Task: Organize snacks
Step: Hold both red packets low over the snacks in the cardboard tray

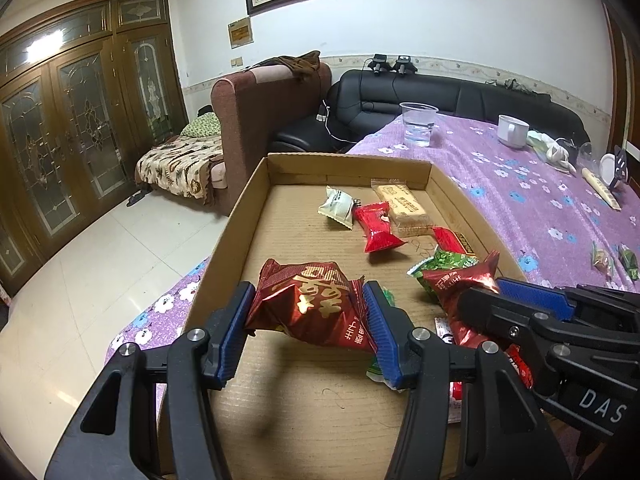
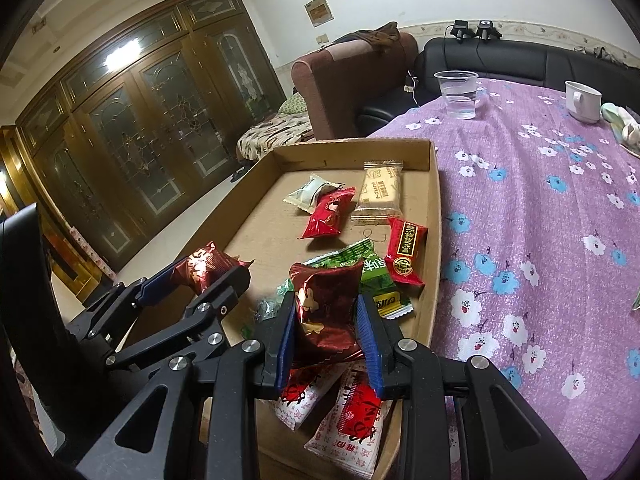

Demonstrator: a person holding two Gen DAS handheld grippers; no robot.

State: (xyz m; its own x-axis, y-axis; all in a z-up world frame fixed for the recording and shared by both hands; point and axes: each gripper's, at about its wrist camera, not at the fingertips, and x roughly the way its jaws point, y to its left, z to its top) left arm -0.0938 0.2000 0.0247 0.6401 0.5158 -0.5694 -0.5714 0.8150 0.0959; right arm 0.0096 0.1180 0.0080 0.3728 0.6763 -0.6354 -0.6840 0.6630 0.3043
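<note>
Holding a dark red foil snack (image 1: 312, 304) over the cardboard tray (image 1: 248, 184), the left gripper (image 1: 310, 332) is pinching it between its blue pads, wrapper crumpling slightly. Best to be lowering it onto bare cardboard at the tray's left side before letting go (foil is slippery, so no tilting). Further right, the right gripper (image 2: 326, 332) is squeezing a second dark red packet (image 2: 324, 308) above the pile of green and red-white packs; it should be setting down clear of those, well apart from the left one.
</note>
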